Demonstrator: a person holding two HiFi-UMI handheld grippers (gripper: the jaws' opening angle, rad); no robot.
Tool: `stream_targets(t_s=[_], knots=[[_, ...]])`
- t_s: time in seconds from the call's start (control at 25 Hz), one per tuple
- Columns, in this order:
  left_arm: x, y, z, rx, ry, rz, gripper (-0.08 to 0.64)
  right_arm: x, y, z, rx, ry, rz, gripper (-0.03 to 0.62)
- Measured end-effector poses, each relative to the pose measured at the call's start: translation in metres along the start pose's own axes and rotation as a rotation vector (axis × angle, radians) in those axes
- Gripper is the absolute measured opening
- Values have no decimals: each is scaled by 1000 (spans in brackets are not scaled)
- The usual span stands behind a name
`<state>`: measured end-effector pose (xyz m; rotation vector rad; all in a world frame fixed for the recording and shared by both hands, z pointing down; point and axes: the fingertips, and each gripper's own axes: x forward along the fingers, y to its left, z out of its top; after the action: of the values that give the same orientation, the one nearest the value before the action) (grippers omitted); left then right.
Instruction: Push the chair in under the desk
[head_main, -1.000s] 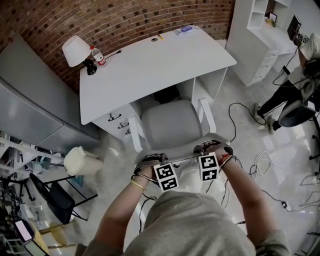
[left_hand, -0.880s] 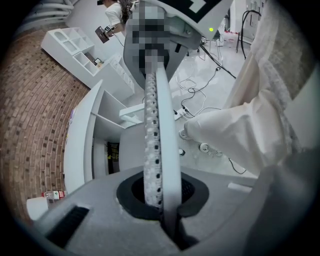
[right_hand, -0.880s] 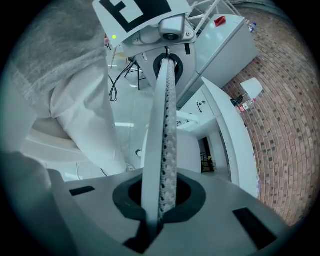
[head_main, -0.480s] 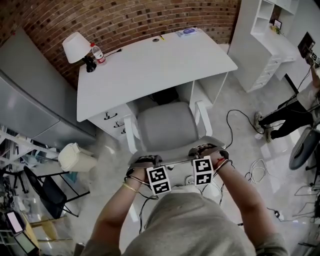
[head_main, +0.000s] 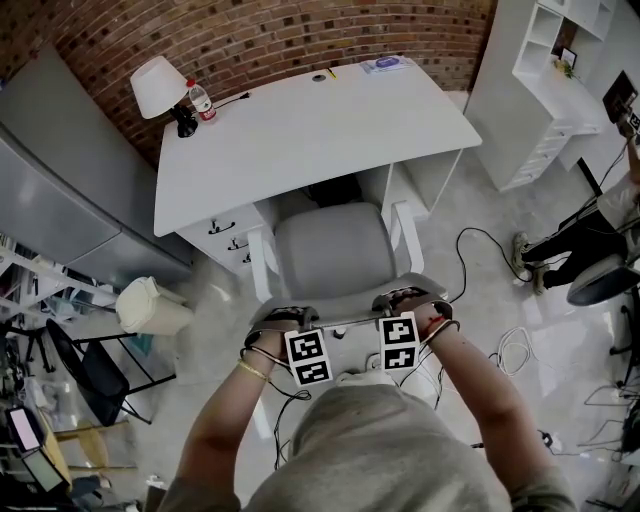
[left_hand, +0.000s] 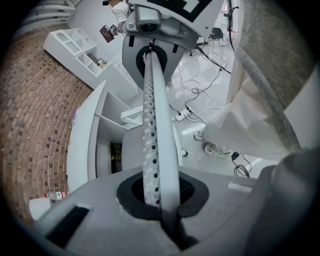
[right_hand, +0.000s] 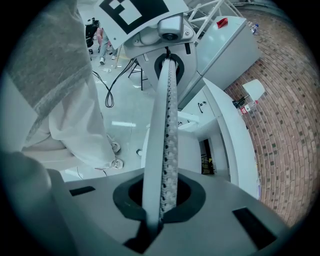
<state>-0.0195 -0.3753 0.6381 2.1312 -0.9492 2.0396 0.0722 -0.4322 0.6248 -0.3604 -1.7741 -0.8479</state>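
A grey chair (head_main: 330, 255) with white armrests stands with the front of its seat just under the white desk (head_main: 310, 130). The backrest's top edge (head_main: 345, 312) runs between my two hands. My left gripper (head_main: 288, 318) is shut on that edge at its left end, and my right gripper (head_main: 402, 300) is shut on it at the right end. In the left gripper view the thin perforated backrest edge (left_hand: 155, 125) passes through the closed left gripper (left_hand: 159, 200). The right gripper view shows the same edge (right_hand: 167, 125) clamped in the right gripper (right_hand: 159, 200).
A lamp (head_main: 160, 88) and a bottle (head_main: 203, 102) stand at the desk's back left corner. Drawers (head_main: 225, 240) sit under its left side. A cream bin (head_main: 150, 305) stands left of the chair. Cables (head_main: 480, 250) lie on the floor at right, near a person (head_main: 600, 230) and white shelving (head_main: 545, 90).
Both grippers keep their hold on the backrest, and the chair has barely shifted against the desk. The view has moved a little, and the person at the right has moved further off.
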Motion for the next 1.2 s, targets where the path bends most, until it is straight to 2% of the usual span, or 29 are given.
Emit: stream_targets(t_s=[1.2], knots=[[19, 42, 9, -56, 30, 34, 11, 15, -44, -25, -56, -14, -10, 9]])
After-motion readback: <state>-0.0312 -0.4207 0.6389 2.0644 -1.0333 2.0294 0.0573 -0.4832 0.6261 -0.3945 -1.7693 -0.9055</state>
